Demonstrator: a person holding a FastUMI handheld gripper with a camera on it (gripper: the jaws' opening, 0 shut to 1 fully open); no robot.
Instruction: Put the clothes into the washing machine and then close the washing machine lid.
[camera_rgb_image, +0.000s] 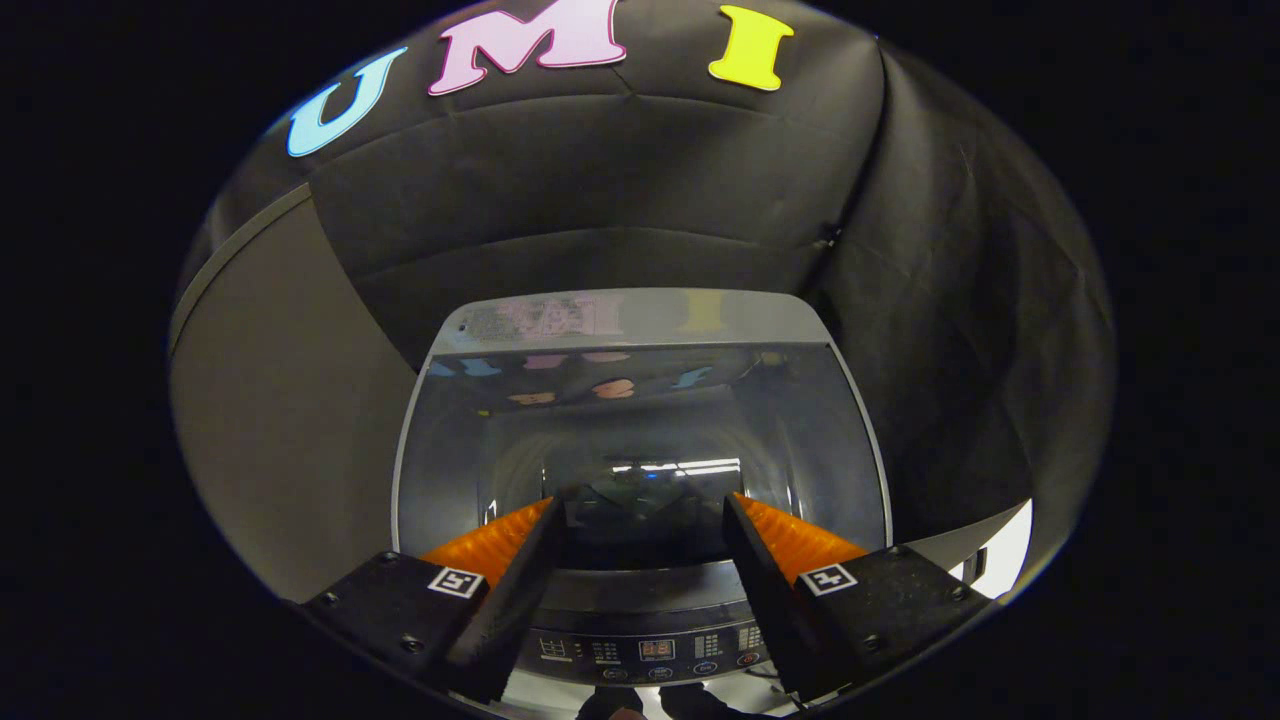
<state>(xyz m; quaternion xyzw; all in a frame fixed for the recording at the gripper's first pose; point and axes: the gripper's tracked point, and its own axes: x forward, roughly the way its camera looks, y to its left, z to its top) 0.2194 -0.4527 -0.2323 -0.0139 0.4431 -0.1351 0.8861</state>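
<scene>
The top-loading washing machine (640, 592) stands right below and ahead of me. Its glass lid (640, 410), framed in grey, lies down flat over the tub and mirrors the booth above. Through the glass I make out the dim drum, but I cannot tell what is inside. The control panel (650, 650) with its small display runs along the machine's near edge, between the bases of my fingers. My gripper (645, 500) hovers over the lid's near part, open, with nothing between its fingers.
A grey panel (270, 420) rises close on the machine's left. Black cloth (950, 330) hangs behind and to the right of it. A bright white patch (1005, 550) shows low at the right, beyond the right finger.
</scene>
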